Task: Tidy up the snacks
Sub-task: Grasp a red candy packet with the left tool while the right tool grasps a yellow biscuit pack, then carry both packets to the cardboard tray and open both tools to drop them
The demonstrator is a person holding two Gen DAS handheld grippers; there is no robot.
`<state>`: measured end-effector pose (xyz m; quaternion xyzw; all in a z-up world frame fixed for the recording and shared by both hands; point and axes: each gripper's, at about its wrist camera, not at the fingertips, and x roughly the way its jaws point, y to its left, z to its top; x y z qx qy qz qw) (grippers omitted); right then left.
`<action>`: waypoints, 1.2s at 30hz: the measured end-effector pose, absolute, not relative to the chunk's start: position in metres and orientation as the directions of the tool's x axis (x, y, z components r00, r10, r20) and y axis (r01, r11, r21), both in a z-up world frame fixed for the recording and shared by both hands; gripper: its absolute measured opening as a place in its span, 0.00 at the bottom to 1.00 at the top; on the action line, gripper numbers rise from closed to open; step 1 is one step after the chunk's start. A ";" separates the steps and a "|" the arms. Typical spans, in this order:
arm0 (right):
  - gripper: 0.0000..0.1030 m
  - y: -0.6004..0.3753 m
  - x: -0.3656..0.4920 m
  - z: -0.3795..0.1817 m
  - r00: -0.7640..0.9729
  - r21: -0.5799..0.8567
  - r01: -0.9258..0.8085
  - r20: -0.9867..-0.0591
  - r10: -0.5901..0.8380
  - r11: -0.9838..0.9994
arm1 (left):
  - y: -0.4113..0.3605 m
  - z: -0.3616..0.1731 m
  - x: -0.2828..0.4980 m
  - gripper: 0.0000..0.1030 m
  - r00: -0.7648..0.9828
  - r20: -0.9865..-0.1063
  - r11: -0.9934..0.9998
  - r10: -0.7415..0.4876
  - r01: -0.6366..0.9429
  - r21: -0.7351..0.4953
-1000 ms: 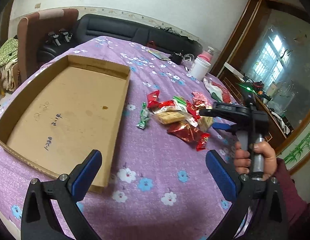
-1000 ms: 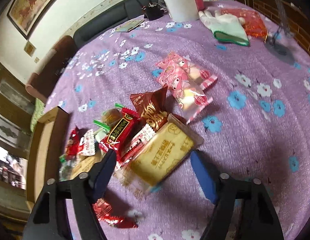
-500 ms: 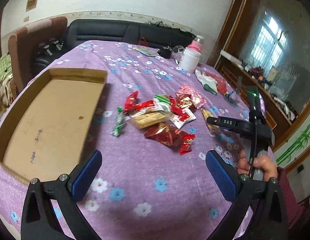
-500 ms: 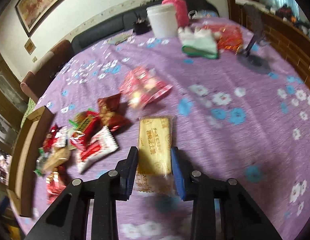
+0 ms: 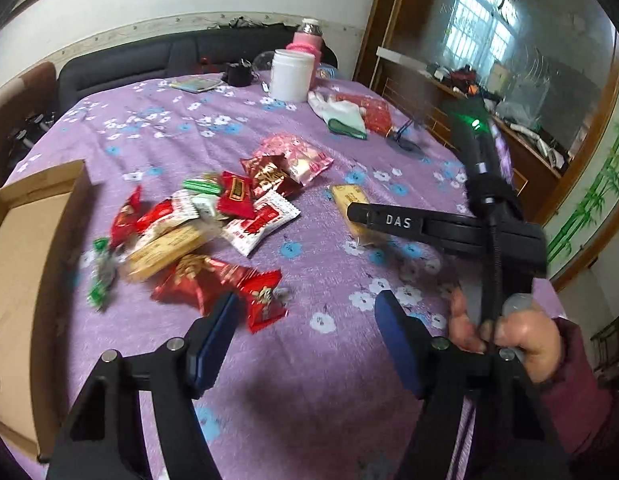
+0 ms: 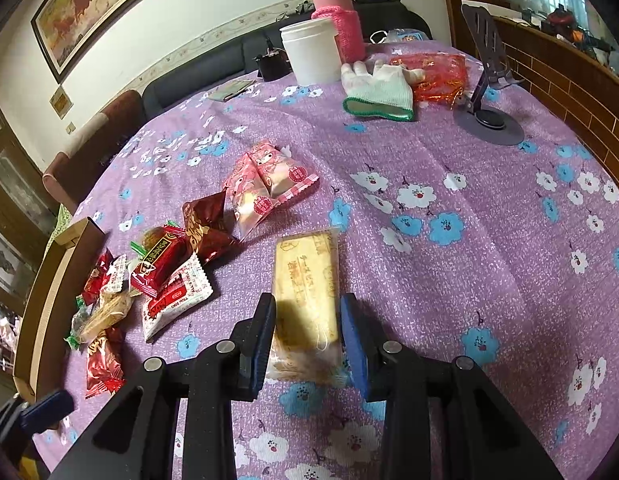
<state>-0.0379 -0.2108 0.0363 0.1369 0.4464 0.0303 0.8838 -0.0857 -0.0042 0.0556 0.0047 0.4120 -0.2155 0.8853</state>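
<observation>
The right gripper [image 6: 307, 334] grasps a yellow biscuit pack [image 6: 305, 292] between its blue pads, the pack's near end clamped and its far end pointing away over the purple flowered tablecloth [image 6: 469, 184]. The left gripper [image 5: 305, 328] is released, its pads spread wide above the cloth just right of a red packet [image 5: 213, 280]. The snack pile [image 5: 197, 220] lies left of the biscuit pack, and a cardboard tray [image 5: 21, 248] sits at the far left. A white tub [image 6: 311, 52] and a glove [image 6: 379, 90] lie at the far side.

Both wrist views face the snack pile [image 5: 213, 224] – close, overlapping
</observation>
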 end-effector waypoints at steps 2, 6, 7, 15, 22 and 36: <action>0.34 -0.211 -0.038 0.036 0.599 0.271 0.070 -0.781 0.177 0.960 | -0.008 0.051 -0.080 0.66 0.565 -0.736 0.906 -0.374 0.394 -0.158; 0.34 -0.211 -0.038 0.036 0.598 0.271 0.070 -0.781 0.177 0.960 | -0.011 0.036 -0.066 0.60 0.555 -0.763 0.918 -0.330 0.376 -0.123; 0.34 -0.211 -0.038 0.036 0.598 0.270 0.070 -0.782 0.176 0.960 | -0.012 0.033 -0.064 0.56 0.549 -0.768 0.919 -0.329 0.374 -0.127; 0.32 -0.205 -0.039 0.036 0.604 0.237 0.065 -0.783 0.151 0.969 | -0.009 0.016 -0.056 0.17 0.503 -0.790 0.915 -0.350 0.363 -0.175; 0.11 -0.210 -0.040 0.039 0.617 0.276 0.069 -0.767 0.177 0.959 | 0.005 0.027 -0.068 0.16 0.519 -0.763 0.911 -0.385 0.349 -0.222; 0.37 -0.202 -0.033 0.034 0.616 0.284 0.030 -0.761 0.206 0.958 | 0.055 0.054 -0.104 0.16 0.563 -0.683 0.885 -0.465 0.323 -0.336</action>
